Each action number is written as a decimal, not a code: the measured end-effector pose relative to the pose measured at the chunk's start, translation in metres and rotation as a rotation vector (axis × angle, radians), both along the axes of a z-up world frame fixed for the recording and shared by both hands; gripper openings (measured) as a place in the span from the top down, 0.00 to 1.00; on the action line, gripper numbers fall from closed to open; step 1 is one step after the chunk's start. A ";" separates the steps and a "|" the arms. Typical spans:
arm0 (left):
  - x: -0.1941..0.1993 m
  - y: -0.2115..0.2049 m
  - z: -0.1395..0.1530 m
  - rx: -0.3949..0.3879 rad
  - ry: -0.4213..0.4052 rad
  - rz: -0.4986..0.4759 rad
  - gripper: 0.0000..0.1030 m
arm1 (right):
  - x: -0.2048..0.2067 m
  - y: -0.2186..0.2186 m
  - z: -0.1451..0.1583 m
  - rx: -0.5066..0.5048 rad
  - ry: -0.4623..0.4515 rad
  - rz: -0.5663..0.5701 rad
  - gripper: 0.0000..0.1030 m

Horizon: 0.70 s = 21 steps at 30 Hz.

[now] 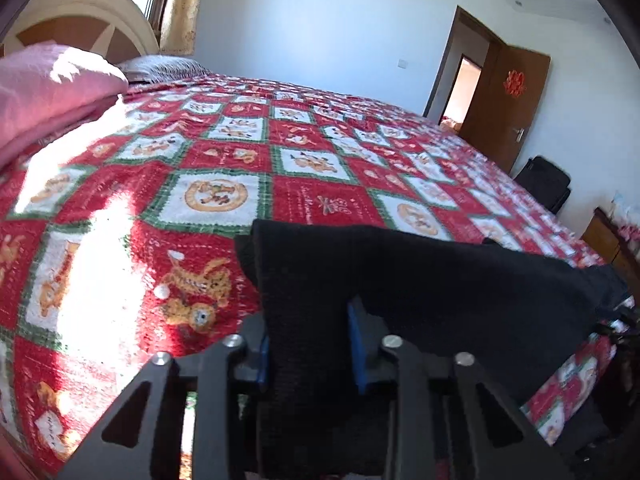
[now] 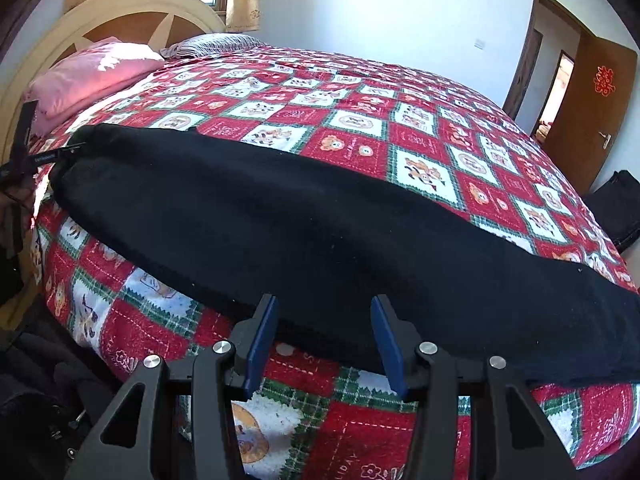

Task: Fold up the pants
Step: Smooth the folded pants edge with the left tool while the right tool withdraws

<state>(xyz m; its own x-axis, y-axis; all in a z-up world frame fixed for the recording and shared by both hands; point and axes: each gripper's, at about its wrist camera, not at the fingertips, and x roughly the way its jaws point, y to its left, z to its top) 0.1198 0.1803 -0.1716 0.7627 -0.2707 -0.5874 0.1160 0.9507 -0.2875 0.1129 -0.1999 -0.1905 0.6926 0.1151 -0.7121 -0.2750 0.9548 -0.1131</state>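
Note:
Black pants (image 2: 280,216) lie stretched in a long band across the near side of a bed with a red, white and green patterned blanket (image 2: 400,128). My right gripper (image 2: 324,320) is open at the pants' near edge, blue pads on either side, not closed on the cloth. In the left wrist view the pants (image 1: 420,280) run off to the right, and my left gripper (image 1: 308,344) has one end of them between its blue pads (image 1: 356,344). The left gripper also shows at the far left of the right wrist view (image 2: 60,152), at the pants' end.
A pink pillow (image 2: 92,72) and a striped pillow (image 2: 216,44) lie by the cream headboard (image 2: 120,12). A brown door (image 1: 504,108) stands open at the right wall. A black bag (image 1: 544,180) sits on the floor past the bed.

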 end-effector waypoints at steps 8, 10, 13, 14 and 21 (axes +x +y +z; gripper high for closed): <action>-0.005 0.017 0.026 -0.099 -0.043 0.062 0.78 | 0.004 -0.014 -0.002 0.031 0.008 -0.067 0.51; -0.004 0.027 0.024 -0.051 -0.031 0.111 0.78 | 0.002 -0.014 -0.001 0.029 0.002 -0.063 0.50; -0.001 0.052 0.007 -0.125 0.025 0.146 0.78 | -0.001 -0.008 -0.005 0.017 0.008 -0.038 0.48; 0.000 0.056 0.001 -0.133 0.044 0.147 0.76 | -0.001 -0.006 -0.006 0.011 0.009 -0.027 0.47; -0.001 0.047 0.000 -0.076 0.024 0.134 0.46 | -0.001 0.000 -0.021 -0.057 0.055 0.009 0.41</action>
